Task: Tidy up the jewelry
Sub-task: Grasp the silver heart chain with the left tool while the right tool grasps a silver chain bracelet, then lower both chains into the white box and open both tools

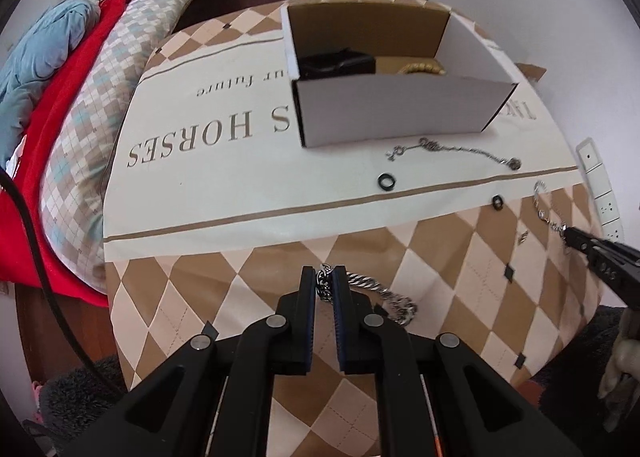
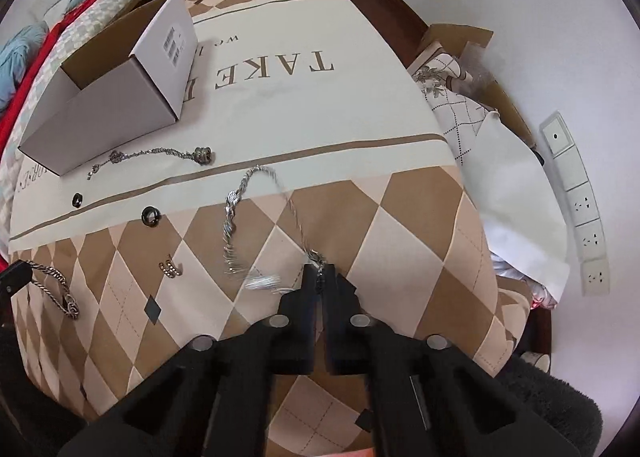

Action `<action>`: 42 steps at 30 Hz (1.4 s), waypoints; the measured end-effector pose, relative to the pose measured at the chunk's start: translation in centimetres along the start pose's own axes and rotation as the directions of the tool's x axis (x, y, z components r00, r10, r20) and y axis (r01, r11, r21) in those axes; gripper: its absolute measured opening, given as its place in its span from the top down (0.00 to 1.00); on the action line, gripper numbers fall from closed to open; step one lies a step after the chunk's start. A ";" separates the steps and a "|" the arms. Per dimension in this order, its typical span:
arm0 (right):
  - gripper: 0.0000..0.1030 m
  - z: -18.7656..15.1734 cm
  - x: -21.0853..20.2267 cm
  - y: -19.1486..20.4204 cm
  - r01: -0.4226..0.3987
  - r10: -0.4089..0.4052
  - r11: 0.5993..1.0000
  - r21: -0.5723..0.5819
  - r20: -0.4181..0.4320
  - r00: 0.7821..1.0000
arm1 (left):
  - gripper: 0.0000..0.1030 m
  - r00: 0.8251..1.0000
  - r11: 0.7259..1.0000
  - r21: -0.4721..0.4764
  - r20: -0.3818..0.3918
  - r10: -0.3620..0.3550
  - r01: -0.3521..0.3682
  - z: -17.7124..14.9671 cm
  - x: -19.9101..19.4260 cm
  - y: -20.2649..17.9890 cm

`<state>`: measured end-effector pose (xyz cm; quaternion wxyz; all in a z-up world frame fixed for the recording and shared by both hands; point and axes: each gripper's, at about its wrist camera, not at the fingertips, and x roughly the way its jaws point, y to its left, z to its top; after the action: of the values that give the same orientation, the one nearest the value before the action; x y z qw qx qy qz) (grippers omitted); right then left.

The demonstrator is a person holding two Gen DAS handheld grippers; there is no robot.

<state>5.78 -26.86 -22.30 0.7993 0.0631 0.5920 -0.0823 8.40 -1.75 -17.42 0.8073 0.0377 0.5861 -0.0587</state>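
My left gripper (image 1: 324,277) is shut on one end of a thick silver chain bracelet (image 1: 394,303) whose rest trails on the table to the right; it also shows in the right wrist view (image 2: 60,287). My right gripper (image 2: 319,273) is shut on the end of a thin silver chain (image 2: 240,193) that loops across the cloth, partly blurred. An open white cardboard box (image 1: 400,113) stands at the back with a black item (image 1: 336,63) and a gold piece (image 1: 420,68) inside. A charm bracelet (image 2: 156,155), two black rings (image 2: 150,216) (image 2: 77,199) and a gold earring (image 2: 171,267) lie loose.
The table carries a diamond-patterned cloth with lettering (image 1: 192,141). A bed with red and blue bedding (image 1: 52,69) lies to the left. Wall sockets (image 2: 580,193) and folded cloth with cardboard (image 2: 480,109) are to the right.
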 end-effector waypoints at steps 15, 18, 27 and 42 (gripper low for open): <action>0.99 1.0 -7.4 -0.9 -0.225 0.213 0.971 0.082 0.138 0.967 | 0.95 0.986 0.996 -0.010 0.140 -0.090 0.092 3.5 -6.0 0.2; 0.99 1.7 -9.3 -0.2 -0.272 0.255 0.959 0.077 0.173 0.951 | 0.95 0.983 0.995 -0.006 0.157 -0.100 0.102 4.2 -7.0 0.3; 0.99 5.5 -15.5 2.5 -0.382 0.368 0.924 0.008 0.252 0.895 | 0.95 0.965 0.987 -0.010 0.211 -0.156 0.161 7.3 -10.3 0.9; 0.99 16.8 -14.9 8.1 -0.445 0.457 0.890 -0.103 0.187 0.870 | 0.95 0.951 0.975 0.031 0.213 -0.223 0.222 16.4 -9.5 1.2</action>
<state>18.93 -21.44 -3.16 0.8547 0.1680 0.4771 0.1170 21.08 -2.16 -3.31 0.8540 -0.0323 0.4956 -0.1549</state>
